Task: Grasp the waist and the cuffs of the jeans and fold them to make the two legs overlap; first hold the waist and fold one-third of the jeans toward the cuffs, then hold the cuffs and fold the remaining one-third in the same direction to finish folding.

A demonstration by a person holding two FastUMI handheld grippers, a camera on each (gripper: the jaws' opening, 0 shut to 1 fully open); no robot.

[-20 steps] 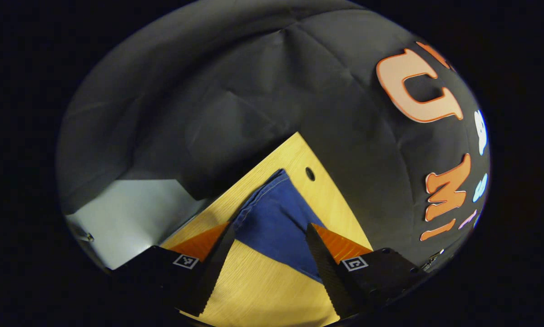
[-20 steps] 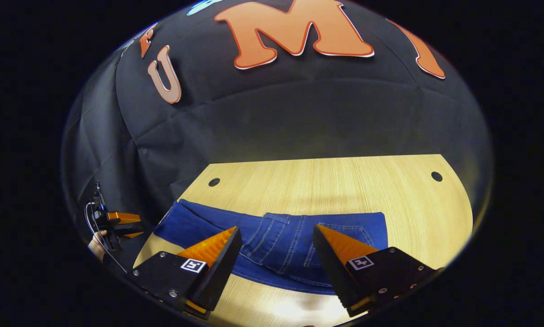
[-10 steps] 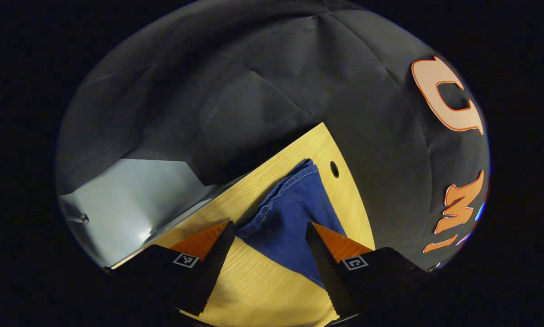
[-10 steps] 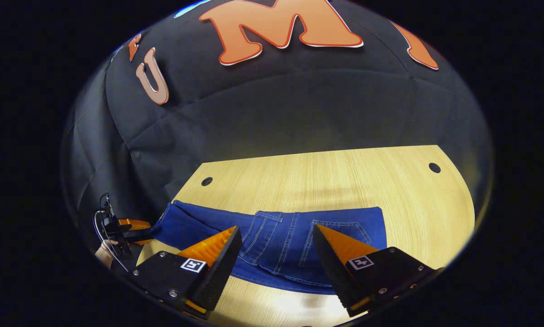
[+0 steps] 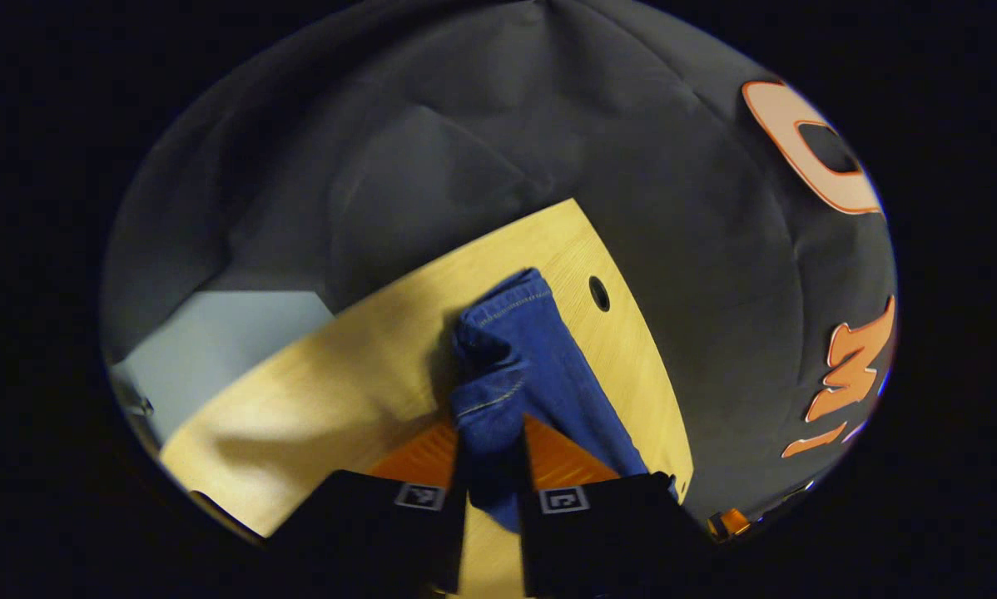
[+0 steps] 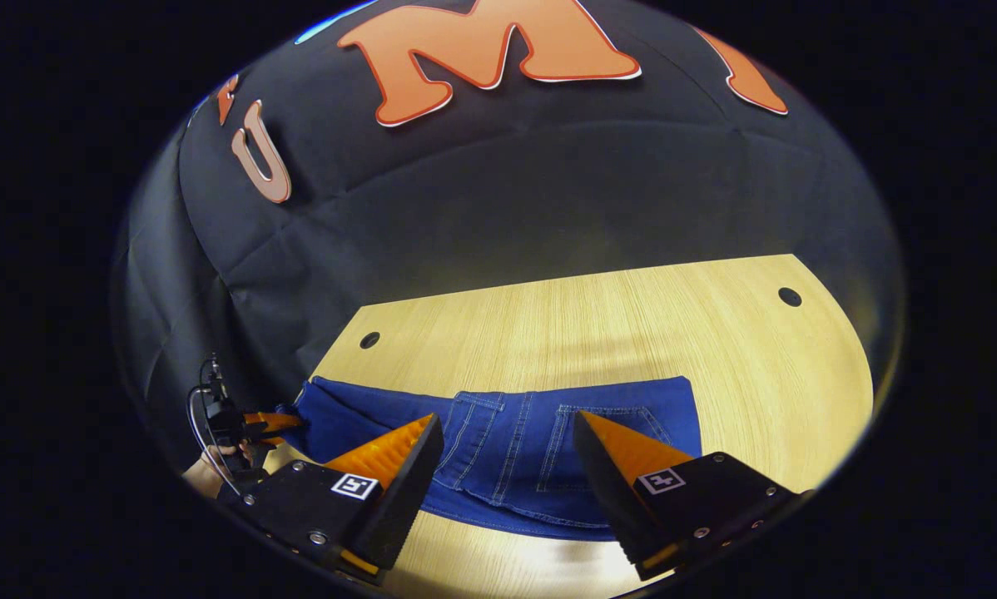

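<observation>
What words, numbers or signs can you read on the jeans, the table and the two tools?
On the blue denim jeans: none, only stitching.
On the light wooden table: none.
On the left tool and the right tool: no words, only square black-and-white markers, which are coded patterns and not letters.

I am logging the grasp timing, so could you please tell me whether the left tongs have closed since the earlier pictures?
Yes. The left tongs were open over the table; now they are shut on the jeans cuff.
</observation>
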